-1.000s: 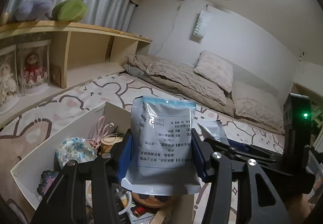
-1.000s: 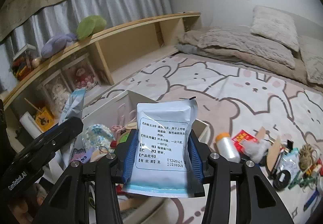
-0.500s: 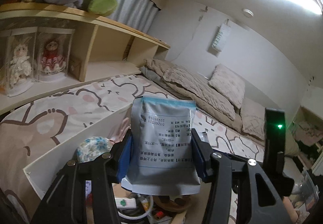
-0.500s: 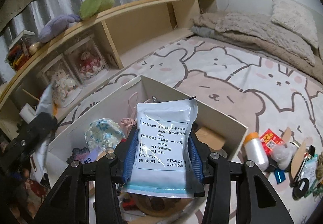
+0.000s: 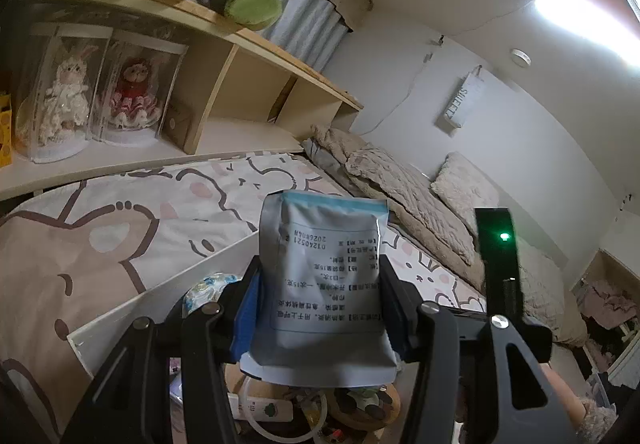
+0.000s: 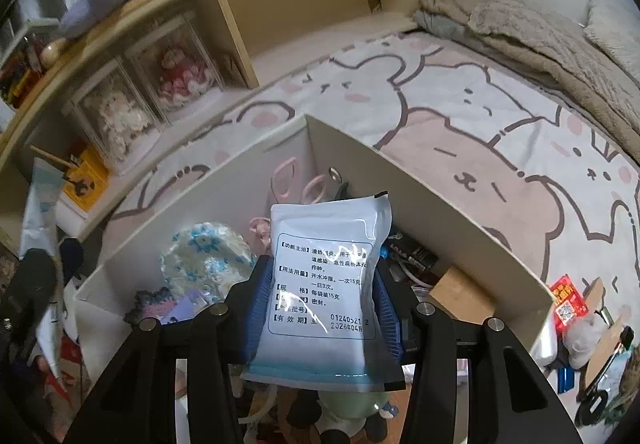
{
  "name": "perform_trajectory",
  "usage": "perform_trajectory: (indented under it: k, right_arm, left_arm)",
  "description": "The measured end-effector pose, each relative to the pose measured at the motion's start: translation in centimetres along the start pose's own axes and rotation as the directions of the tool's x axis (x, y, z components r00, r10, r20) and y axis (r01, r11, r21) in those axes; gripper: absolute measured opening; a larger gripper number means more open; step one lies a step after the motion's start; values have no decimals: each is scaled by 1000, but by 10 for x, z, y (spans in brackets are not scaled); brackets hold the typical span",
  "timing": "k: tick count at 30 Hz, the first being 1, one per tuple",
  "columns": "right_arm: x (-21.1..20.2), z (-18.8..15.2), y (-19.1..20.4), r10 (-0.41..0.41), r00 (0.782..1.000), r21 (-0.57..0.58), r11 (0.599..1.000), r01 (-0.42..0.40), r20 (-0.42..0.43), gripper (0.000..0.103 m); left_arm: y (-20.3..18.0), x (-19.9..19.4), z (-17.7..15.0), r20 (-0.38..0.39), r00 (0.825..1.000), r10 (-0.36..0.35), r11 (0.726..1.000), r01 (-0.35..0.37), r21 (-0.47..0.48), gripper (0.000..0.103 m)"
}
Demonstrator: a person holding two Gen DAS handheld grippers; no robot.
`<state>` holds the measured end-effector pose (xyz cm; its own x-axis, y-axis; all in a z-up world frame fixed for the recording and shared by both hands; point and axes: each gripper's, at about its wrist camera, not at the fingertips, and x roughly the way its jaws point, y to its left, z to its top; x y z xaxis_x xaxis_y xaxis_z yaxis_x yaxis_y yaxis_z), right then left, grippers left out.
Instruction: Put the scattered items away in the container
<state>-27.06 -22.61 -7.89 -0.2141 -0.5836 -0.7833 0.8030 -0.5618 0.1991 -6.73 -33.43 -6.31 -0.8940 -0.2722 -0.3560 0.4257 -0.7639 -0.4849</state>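
Both grippers had drifted further over the white box since before. Right gripper was clamped on a sachet dated 2026年04月, box walls close ahead; left gripper pinched its sachet, box rim just left.

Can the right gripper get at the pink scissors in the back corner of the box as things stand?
Probably not yet. The right gripper is shut on a medicine sachet, so its jaws are occupied. The way over the white box to the pink scissors looks open from above.
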Motion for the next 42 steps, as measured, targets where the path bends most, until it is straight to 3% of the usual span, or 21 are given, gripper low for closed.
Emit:
perform_trajectory:
  k: [3,5,6,12,16,19,22,25,31,33,36,38,42]
  right_arm:
    - [5,-3,-1,-43,999,-1,999,43,13,64]
    - [2,-4,-1,-57,997,-8,998,58,48,88]
    - [1,-5,-2,-58,997,-2,998,58,59,91]
    - [-11,-9,-11,-18,994,78,997,9,111,91]
    - [-24,-14,-18,19,986,153,987,-44,163,91]
    - [-39,-17,-25,89,970,214,967,-138,225,91]
    - [-51,-15,-28,199,940,237,934,-268,278,91]
    - [-55,-9,-22,271,921,211,919,-334,279,91]
    - [-47,-2,-3,361,903,154,903,-400,233,90]
    - [-47,-3,1,377,899,137,901,-412,221,83]
    - [-41,-3,7,391,901,123,901,-416,186,65]
    - [-37,-4,8,406,897,116,896,-428,173,44]
    - [-30,-3,9,471,862,125,859,-496,185,21]
  left_arm:
    - [4,3,-1,-9,1000,6,1000,-6,-13,53]
    - [6,6,-2,-19,1000,8,1000,-8,-18,53]
    - [6,7,-2,-22,1000,12,1000,-12,-17,53]
    - [7,16,-5,-43,999,25,1000,-26,-13,53]
    - [8,22,-6,-58,998,-3,999,1,-32,54]
    - [4,27,-9,-75,997,20,1000,-21,-9,54]
    - [0,27,-10,-75,997,30,999,-29,14,54]
    - [-5,28,-12,-81,996,44,998,-40,48,54]
    - [-16,30,-16,-115,993,-11,994,23,104,54]
    - [-20,31,-17,-126,992,-15,992,31,124,54]
    - [-23,32,-18,-136,991,-21,989,41,142,54]
    - [-24,32,-18,-136,991,-17,988,38,151,54]
    - [-21,32,-18,-136,991,5,989,16,149,56]
